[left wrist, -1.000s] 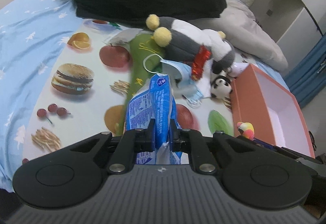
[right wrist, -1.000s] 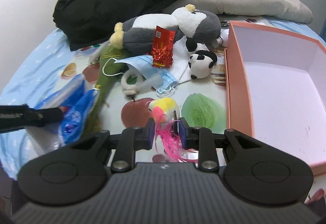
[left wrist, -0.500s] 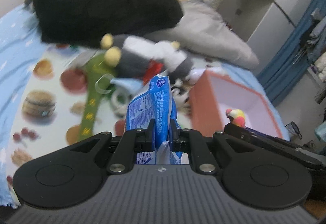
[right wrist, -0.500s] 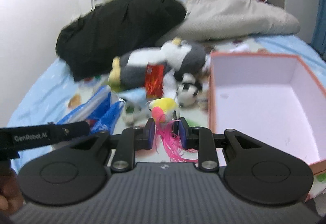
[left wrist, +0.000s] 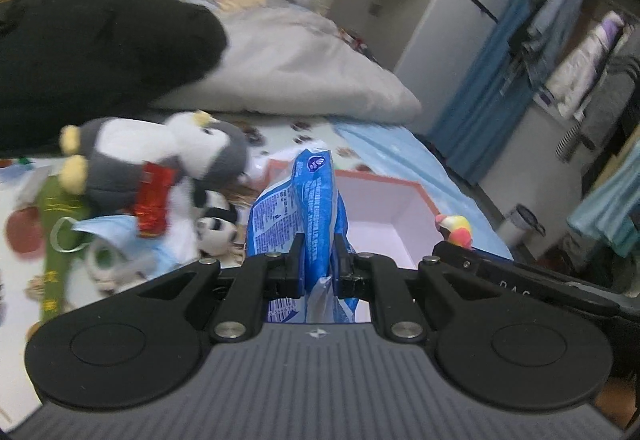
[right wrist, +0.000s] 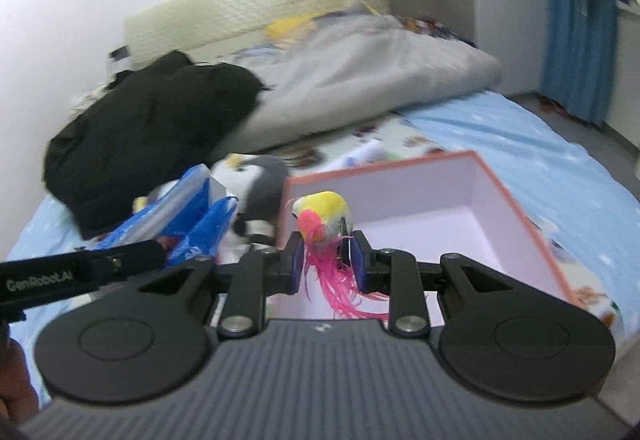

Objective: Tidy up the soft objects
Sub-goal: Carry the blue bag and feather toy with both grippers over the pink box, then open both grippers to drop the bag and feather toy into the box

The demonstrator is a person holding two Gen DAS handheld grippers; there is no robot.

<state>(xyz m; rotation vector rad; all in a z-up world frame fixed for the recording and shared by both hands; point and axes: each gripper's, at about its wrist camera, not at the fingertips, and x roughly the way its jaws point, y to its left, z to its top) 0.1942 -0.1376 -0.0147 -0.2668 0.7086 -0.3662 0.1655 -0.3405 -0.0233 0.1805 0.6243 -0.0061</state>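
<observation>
1. Cargo rides in both tools: the left gripper (left wrist: 317, 254) is clamped on a crinkly blue-and-white plastic packet (left wrist: 298, 213), and the right gripper (right wrist: 326, 258) is pinched on a small yellow-and-pink toy bird with a pink feather tail (right wrist: 323, 220).
2. A second ago both were low over the fruit-printed mat; now both have risen and swung across, so the open salmon-pink cardboard box with a pale lining (right wrist: 536, 236) sits right ahead of them.
3. The box interior looks bare, so these would be its first contents.
4. The grey-and-white plush penguin (left wrist: 160, 155), a small plush panda (left wrist: 216, 230) and a blue face mask (left wrist: 116, 230) lie on the mat, unsorted.
5. Judging by this, release over the box comes next.
</observation>
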